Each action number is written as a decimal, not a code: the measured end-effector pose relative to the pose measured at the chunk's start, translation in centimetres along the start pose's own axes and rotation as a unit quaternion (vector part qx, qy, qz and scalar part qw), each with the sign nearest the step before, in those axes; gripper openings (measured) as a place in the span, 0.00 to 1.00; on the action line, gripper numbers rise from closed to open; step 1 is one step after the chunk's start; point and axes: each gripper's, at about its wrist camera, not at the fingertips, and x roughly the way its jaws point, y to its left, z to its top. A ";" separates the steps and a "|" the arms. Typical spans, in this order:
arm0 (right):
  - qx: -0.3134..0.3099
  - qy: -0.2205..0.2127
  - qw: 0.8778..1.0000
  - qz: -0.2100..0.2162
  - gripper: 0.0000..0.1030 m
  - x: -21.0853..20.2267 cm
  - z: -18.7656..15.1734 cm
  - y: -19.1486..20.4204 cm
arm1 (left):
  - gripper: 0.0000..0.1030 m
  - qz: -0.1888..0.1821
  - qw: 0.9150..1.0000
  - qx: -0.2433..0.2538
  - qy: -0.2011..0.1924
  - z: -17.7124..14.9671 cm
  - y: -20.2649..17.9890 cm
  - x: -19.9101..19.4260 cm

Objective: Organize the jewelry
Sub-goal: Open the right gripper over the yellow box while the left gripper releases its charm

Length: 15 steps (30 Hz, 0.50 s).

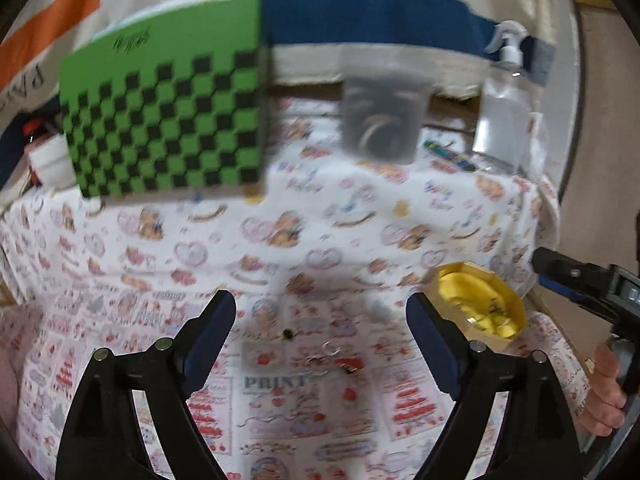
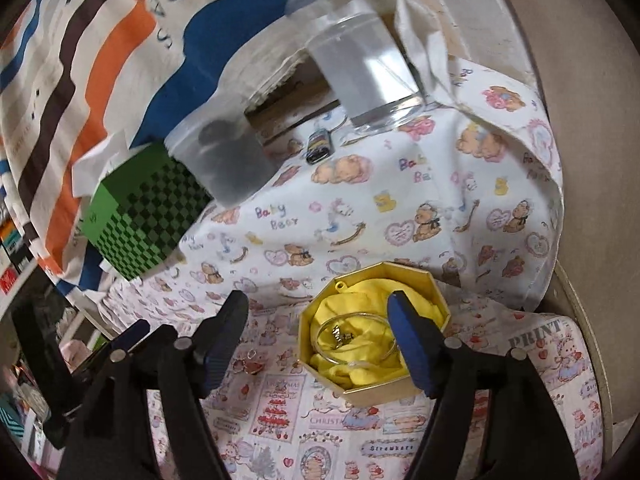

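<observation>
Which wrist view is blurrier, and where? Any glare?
Left wrist view: motion blur throughout, green box and grey tub smeared, gripper frame sharp. Right wrist view: sharper, gold box crisp, far bottle soft with one small highlight. Both bend at the edges.

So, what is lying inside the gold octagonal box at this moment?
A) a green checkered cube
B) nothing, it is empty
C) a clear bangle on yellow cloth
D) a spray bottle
C: the right wrist view shows the gold octagonal box lined with yellow cloth, and a thin clear bangle rests on that cloth, with a small metallic piece inside its ring.
</observation>
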 end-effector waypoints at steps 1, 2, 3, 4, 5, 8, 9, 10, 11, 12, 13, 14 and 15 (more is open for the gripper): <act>-0.005 -0.001 1.000 -0.006 0.73 0.1 -0.1 0.2 | 0.83 0.003 1.000 -0.004 0.003 -0.1 0.5 0.2; -0.011 -0.001 1.000 -0.011 0.73 0.2 -0.3 0.5 | 0.83 0.005 1.000 -0.009 0.008 0.0 0.9 0.6; -0.018 0.000 1.000 -0.014 0.73 0.3 -0.4 0.6 | 0.83 0.006 1.000 -0.014 0.014 0.0 1.3 1.1; -0.027 0.003 0.999 -0.020 0.73 0.5 -0.6 0.8 | 0.83 0.005 1.000 -0.022 0.022 0.0 1.7 1.6; -0.032 0.003 0.999 -0.026 0.73 0.7 -0.7 1.0 | 0.83 0.002 0.999 -0.030 0.031 0.0 2.1 2.1; -0.047 0.003 0.998 -0.050 0.73 1.0 -1.2 1.4 | 0.83 -0.014 0.996 -0.043 0.070 -0.8 2.9 3.6; -0.051 0.003 0.997 -0.055 0.74 1.1 -1.3 1.5 | 0.83 -0.016 0.996 -0.043 0.080 -1.0 2.8 3.9; -0.053 0.003 0.997 -0.056 0.76 1.2 -1.4 1.7 | 0.82 -0.019 0.995 -0.044 0.087 -1.2 2.9 4.3; -0.055 0.002 0.997 -0.058 0.76 1.2 -1.5 1.8 | 0.78 -0.022 0.994 -0.044 0.093 -1.4 2.9 4.5; -0.056 0.001 0.997 -0.059 0.77 1.2 -1.5 1.9 | 0.74 -0.025 0.994 -0.044 0.099 -1.6 2.9 4.9; -0.058 0.000 0.996 -0.061 0.78 1.2 -1.7 2.1 | 0.72 -0.031 0.993 -0.047 0.106 -1.9 2.9 5.2; -0.061 0.000 0.996 -0.063 0.78 1.3 -1.8 2.3 | 0.67 -0.048 0.991 -0.054 0.112 -2.1 2.9 5.6; -0.066 0.002 0.995 -0.068 0.78 1.5 -2.1 2.5 | 0.60 -0.072 0.988 -0.065 0.121 -2.4 3.0 6.0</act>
